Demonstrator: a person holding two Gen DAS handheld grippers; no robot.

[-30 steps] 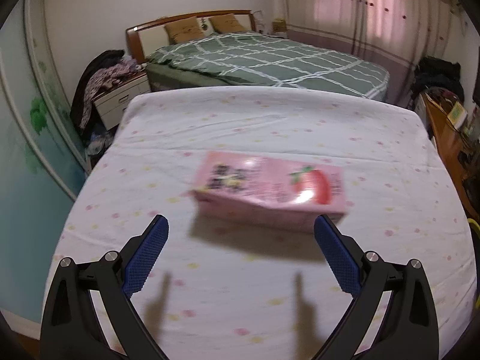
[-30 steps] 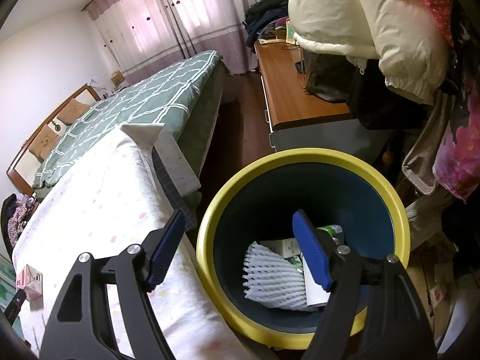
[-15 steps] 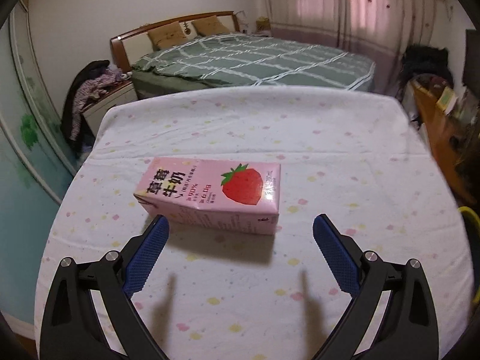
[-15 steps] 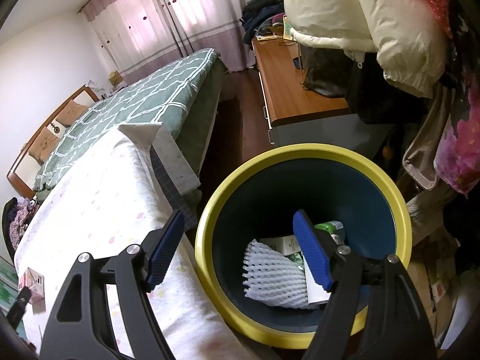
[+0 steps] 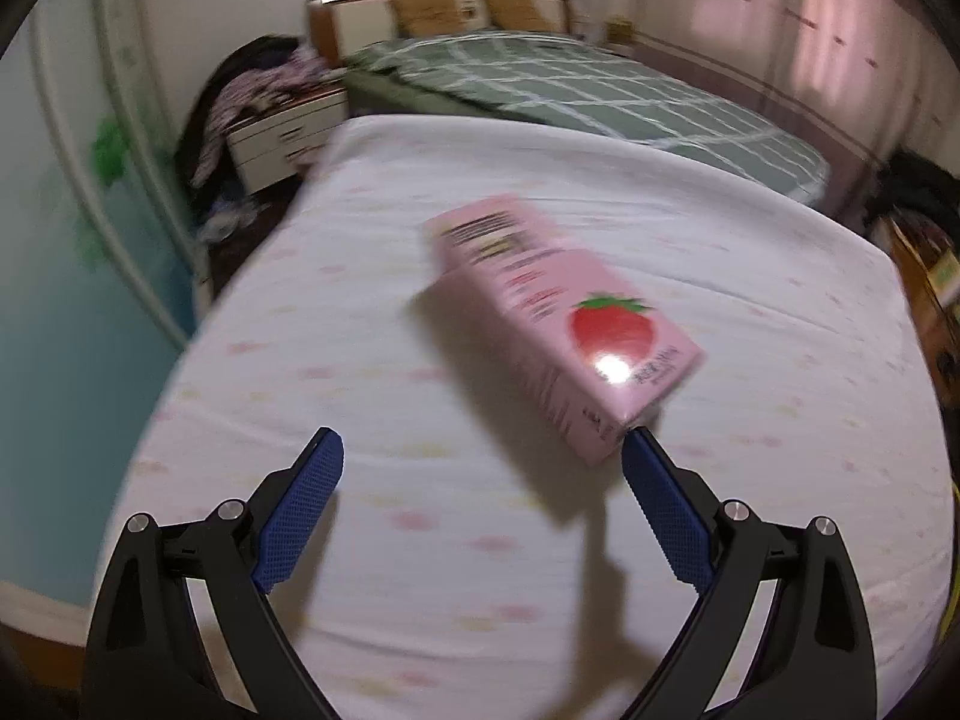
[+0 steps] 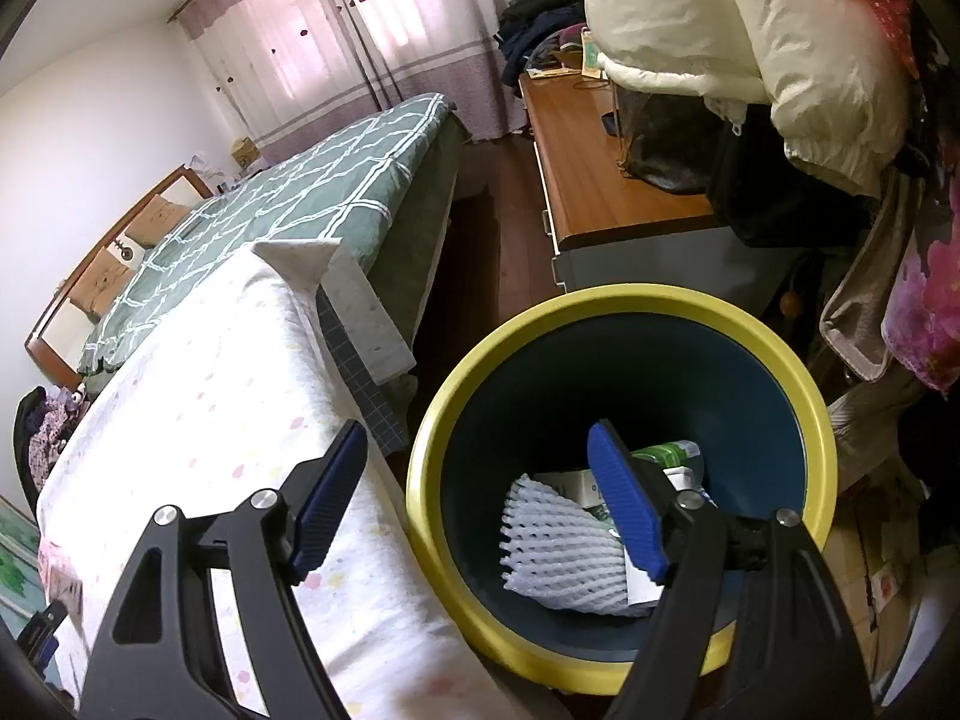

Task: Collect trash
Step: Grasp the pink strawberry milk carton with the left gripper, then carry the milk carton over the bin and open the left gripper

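Lying slantwise on the spotted sheet (image 5: 372, 360), the pink strawberry milk carton (image 5: 558, 324) sits just ahead of my left gripper (image 5: 480, 450), its near corner at the right fingertip. Those jaws have just been closing but stand apart, gripping nothing. My right gripper (image 6: 477, 444) gapes empty above the yellow-rimmed bin (image 6: 804, 396).

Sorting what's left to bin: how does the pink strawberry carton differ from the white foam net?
The pink strawberry carton lies on the spotted sheet; the white foam net already sits inside the yellow-rimmed bin. The carton is a rigid printed box; the net is soft, ribbed mesh, unprinted. Neither is gripped.
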